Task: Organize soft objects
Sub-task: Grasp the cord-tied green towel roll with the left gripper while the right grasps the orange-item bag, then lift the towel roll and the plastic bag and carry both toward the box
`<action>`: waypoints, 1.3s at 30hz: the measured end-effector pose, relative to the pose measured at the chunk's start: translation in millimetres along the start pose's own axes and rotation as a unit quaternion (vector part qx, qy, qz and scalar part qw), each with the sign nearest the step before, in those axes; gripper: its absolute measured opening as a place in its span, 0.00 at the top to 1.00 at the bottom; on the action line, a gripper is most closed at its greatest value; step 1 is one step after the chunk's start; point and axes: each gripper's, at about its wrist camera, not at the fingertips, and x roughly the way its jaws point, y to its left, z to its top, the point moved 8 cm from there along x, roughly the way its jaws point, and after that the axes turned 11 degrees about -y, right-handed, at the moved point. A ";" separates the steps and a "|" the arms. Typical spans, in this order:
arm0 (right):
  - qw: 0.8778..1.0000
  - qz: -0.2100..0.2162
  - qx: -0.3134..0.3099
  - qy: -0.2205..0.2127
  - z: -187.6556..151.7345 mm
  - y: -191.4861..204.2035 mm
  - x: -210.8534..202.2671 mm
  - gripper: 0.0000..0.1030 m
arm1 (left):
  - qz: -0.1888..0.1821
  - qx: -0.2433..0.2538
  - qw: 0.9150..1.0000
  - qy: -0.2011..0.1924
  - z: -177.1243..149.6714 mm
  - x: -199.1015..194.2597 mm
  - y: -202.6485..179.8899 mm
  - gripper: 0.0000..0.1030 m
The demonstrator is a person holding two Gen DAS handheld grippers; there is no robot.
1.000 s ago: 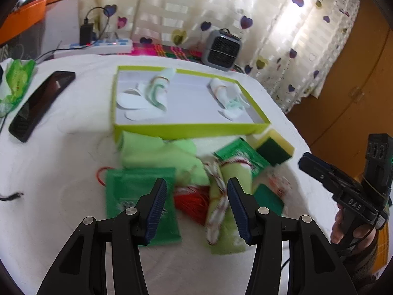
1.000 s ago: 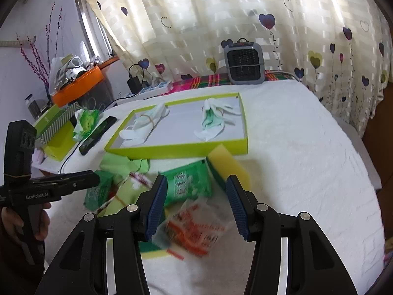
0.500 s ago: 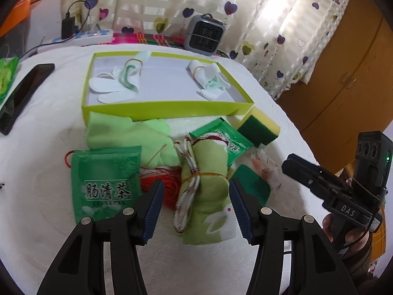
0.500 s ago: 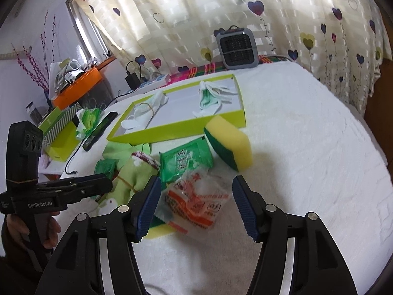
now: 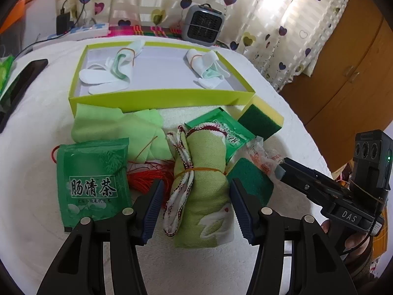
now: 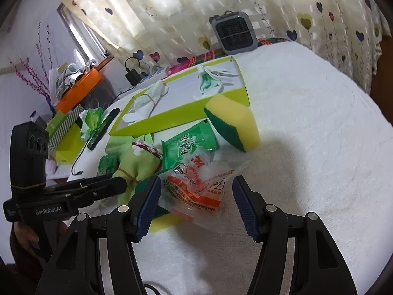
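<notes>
Towel roll lies between spread left tongs; right tongs spread over wrapper.

Heater, phone, heart-print curtain

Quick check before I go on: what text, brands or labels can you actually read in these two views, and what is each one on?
"肠清茶": large green tea packet; the small print under it is too small to read.
"DAS": body of the right gripper, seen from the left wrist.
"GenRobot.AI": body of the left gripper, seen from the right wrist.
"3M": clear plastic wrapper; its other print is too blurred to read.
Second green tea packet: characters tilted, not clearly legible.
</notes>
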 end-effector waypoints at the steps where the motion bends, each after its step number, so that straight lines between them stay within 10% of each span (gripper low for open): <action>1: 1.000 0.000 0.003 0.002 -0.5 -0.9 0.7 0.41 | 0.001 0.000 1.000 0.001 -0.2 0.9 0.1 0.47; 23: 0.995 0.020 0.097 0.014 1.1 -12.6 16.4 0.41 | 0.006 -0.018 1.000 0.015 -0.9 12.5 3.7 0.47; 39: 0.998 0.027 0.062 0.012 0.7 -6.8 13.6 0.71 | 0.013 -0.012 1.000 0.003 -0.2 8.4 -0.1 0.66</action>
